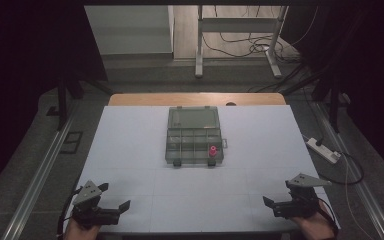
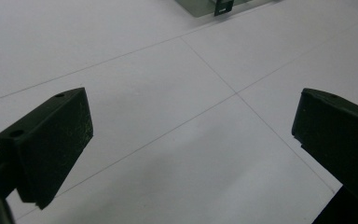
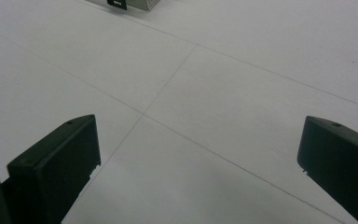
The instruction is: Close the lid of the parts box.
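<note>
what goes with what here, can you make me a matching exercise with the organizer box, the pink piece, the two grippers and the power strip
Things
1. compartment organizer box
2. pink piece
3. left gripper
4. power strip

Places or states
a. on the floor, right of the table
b. near left corner of the table, jaws open
c. middle of the table, lid open
d. in a front right compartment of the box

Pairs: 1-c, 2-d, 3-b, 4-a

The right gripper is open too, at the near right corner.
</note>
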Action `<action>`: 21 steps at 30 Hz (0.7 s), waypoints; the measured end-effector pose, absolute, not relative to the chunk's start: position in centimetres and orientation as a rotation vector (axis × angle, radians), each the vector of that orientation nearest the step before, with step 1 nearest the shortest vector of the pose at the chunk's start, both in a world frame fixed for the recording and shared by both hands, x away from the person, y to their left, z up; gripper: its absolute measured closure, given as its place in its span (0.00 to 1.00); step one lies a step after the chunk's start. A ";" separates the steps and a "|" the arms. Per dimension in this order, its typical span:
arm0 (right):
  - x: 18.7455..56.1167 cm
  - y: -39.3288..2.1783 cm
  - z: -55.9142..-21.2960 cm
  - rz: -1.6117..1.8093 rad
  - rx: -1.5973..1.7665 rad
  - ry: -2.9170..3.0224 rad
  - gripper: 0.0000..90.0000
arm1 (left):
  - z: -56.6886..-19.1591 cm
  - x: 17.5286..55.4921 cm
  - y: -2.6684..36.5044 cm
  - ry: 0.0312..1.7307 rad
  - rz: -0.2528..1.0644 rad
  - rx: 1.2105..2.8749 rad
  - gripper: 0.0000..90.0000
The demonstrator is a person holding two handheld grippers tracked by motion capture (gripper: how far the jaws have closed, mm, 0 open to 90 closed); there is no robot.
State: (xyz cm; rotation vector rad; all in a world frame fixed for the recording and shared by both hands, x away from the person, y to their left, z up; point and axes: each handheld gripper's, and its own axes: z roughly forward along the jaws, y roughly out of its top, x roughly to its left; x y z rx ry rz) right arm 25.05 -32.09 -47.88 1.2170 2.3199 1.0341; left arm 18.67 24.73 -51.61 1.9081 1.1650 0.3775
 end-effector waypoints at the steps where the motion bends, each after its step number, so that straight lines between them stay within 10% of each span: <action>1: 25.0 -32.1 -47.8 1.032 1.214 2.319 0.00 | -51.6 18.7 24.7 1.164 0.374 1.912 0.00; 21: 26.0 -31.2 -47.1 1.048 1.147 2.342 0.00 | -51.5 19.9 24.5 1.153 0.390 1.922 0.00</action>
